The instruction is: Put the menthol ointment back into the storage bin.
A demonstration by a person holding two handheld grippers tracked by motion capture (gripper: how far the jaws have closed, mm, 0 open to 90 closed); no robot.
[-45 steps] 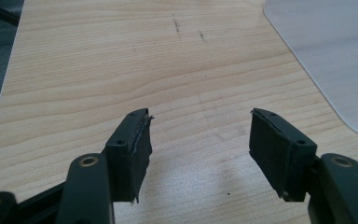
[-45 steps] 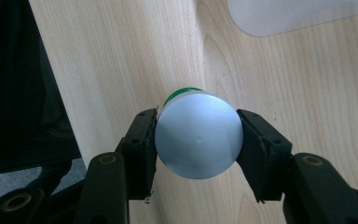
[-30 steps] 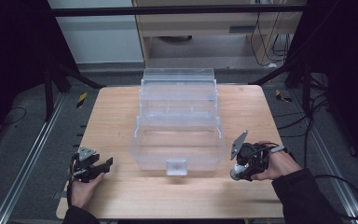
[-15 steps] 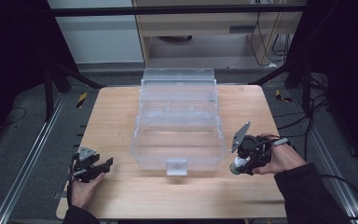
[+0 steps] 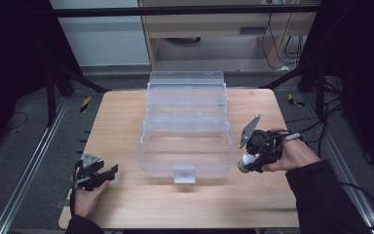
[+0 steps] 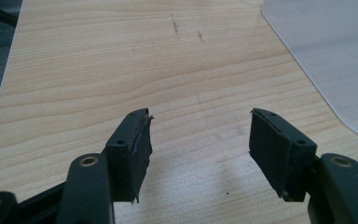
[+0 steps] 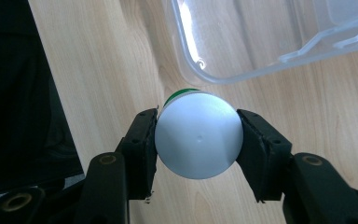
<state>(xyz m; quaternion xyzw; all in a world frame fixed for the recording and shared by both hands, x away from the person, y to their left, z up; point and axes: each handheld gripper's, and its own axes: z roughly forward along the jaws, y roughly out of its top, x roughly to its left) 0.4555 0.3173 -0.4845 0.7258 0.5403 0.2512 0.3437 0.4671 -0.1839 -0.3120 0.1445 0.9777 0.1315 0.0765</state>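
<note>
White-capped bottle [image 7: 198, 135] clamped between the pads of the right hand-held gripper [image 5: 251, 155], lifted off the bench [image 5: 126, 112] near its right edge, just beside the front right corner of the clear plastic box [image 5: 187, 141]. Green band visible just behind the cap; rest of the body hidden behind it in the right gripper view. Left hand-held gripper [image 6: 198, 140] spread wide with nothing between the pads, resting near the front left corner of the bench, well apart from the box.

Judged step: carrying the bottle up and over the box wall to set it in the front compartment. Best done by clearing the rim fully before moving sideways, since the thin clear wall is easy to misjudge and a knock could shove the light box across the bench. Grip sits on a smooth round cap, so worth keeping steady pressure and avoiding any twist or tilt. Lower until the base meets the floor of the compartment, then release.

No brand, label or readable writing on bottle, box or bench.
</note>
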